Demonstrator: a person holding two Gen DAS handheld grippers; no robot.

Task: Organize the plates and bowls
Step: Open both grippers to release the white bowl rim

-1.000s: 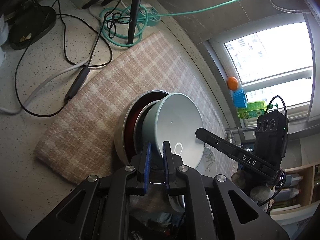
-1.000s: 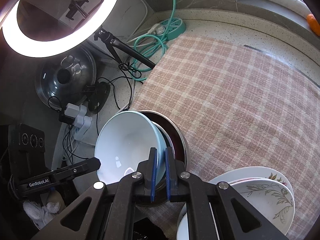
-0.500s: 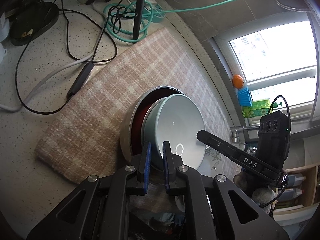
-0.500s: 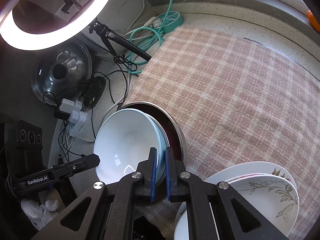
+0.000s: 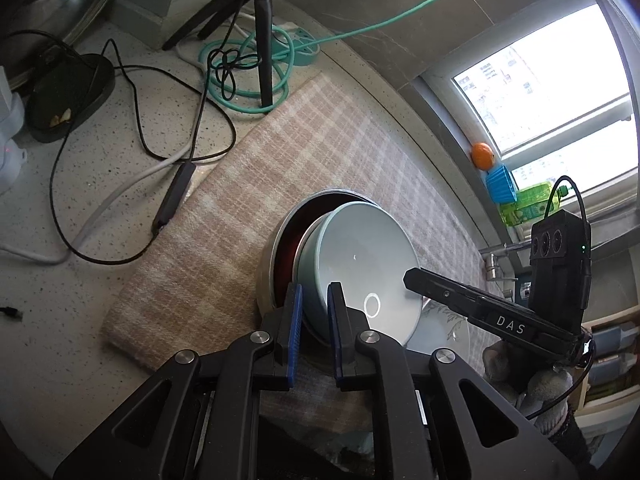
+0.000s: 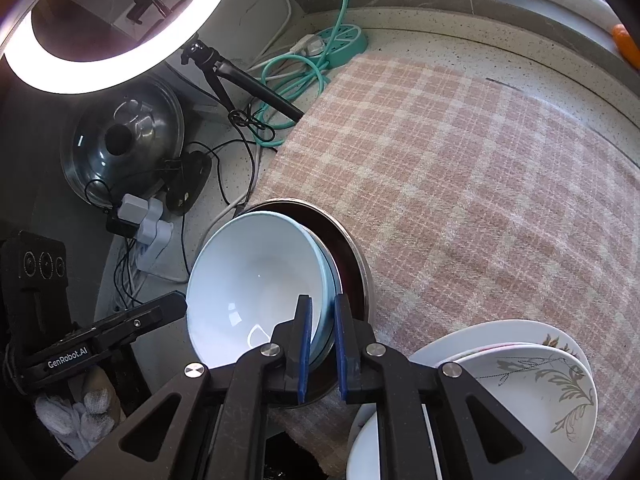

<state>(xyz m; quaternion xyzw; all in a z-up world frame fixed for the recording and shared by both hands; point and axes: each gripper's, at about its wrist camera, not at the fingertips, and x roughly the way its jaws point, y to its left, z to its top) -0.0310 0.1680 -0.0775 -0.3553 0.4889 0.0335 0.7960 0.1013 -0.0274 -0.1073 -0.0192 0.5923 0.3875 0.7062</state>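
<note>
Blue-padded jaws of the left gripper (image 5: 314,312) straddle the near rim of the pale blue bowl (image 5: 360,264), and they are just easing apart, the rim between them. The right gripper (image 6: 322,328) straddles the opposite rim of the same bowl, its jaws likewise opening. That bowl sits tilted inside the steel bowl (image 6: 356,256) with a dark red inside, which rests on the checked cloth (image 6: 460,184). Beside the steel bowl, nearer the right gripper, floral plates (image 6: 528,380) are stacked. Beyond the cloth lie a tripod (image 5: 262,40) and a green cable (image 5: 248,76).
</note>
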